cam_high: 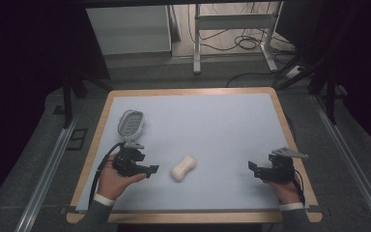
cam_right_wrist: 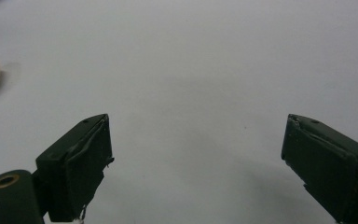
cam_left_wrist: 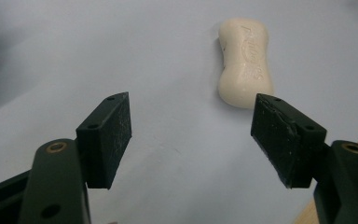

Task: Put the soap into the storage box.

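On the counter (cam_high: pixel 232 121): soap (cam_high: pixel 183 167), lying flat
Left tongs (cam_high: pixel 149 169): open, empty, just beside the soap
Right tongs (cam_high: pixel 252 168): open, empty

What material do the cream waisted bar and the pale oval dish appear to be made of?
The cream waisted bar looks like solid soap: matte, waxy, with a word pressed into its top. The pale oval dish is probably hard plastic: a smooth, light-catching rim around a slotted inside, though too small to be sure.
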Tool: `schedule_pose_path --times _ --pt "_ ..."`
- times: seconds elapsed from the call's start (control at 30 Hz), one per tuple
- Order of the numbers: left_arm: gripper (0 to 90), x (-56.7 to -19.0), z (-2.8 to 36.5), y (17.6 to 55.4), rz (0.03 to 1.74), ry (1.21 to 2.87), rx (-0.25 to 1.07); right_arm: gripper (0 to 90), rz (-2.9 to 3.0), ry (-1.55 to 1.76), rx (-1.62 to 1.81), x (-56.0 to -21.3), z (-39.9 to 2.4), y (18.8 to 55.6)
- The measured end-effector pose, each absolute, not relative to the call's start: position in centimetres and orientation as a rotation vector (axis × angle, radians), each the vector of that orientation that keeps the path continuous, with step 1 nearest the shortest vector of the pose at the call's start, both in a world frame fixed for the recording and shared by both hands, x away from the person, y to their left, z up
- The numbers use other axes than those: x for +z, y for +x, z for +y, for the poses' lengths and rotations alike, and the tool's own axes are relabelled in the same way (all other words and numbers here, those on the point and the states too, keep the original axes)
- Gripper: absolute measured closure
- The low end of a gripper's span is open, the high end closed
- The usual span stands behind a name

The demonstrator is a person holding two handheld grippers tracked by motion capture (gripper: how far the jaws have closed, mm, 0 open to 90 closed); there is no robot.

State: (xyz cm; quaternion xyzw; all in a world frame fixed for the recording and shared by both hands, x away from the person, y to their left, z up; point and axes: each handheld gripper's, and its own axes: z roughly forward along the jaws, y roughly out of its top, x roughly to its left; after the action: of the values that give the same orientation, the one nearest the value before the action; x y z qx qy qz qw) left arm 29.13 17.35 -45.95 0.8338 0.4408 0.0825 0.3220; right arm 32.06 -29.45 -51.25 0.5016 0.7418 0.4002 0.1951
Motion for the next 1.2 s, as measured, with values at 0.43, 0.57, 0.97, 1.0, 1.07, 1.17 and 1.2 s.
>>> schedule_pose_path --times 0.43,0.57,0.97,1.0,1.07,1.17,1.2 --pt "29.5 -44.8 15.5 29.8 1.110 2.224 0.231 8.7 2.037 1.414 1.115 -51.0 -29.7 31.9" --pt "29.5 -44.7 15.0 29.9 1.098 2.230 0.226 8.8 2.035 1.415 1.115 -51.0 -29.8 31.9" --pt "29.4 -44.9 13.2 31.0 1.081 2.264 0.212 8.9 2.042 1.406 1.113 -51.1 -29.7 31.9" --pt "29.4 -45.0 13.1 31.1 1.080 2.266 0.211 8.9 2.042 1.406 1.111 -51.1 -29.7 31.9" --pt "29.4 -45.1 12.8 31.4 1.079 2.273 0.209 8.9 2.038 1.411 1.110 -51.1 -29.7 31.9" --pt "29.8 -45.3 12.2 31.8 1.081 2.282 0.203 8.9 2.017 1.418 1.110 -51.1 -29.9 31.9" --pt "29.9 -45.4 12.0 31.9 1.084 2.282 0.201 8.9 2.015 1.419 1.110 -51.0 -29.9 31.9"
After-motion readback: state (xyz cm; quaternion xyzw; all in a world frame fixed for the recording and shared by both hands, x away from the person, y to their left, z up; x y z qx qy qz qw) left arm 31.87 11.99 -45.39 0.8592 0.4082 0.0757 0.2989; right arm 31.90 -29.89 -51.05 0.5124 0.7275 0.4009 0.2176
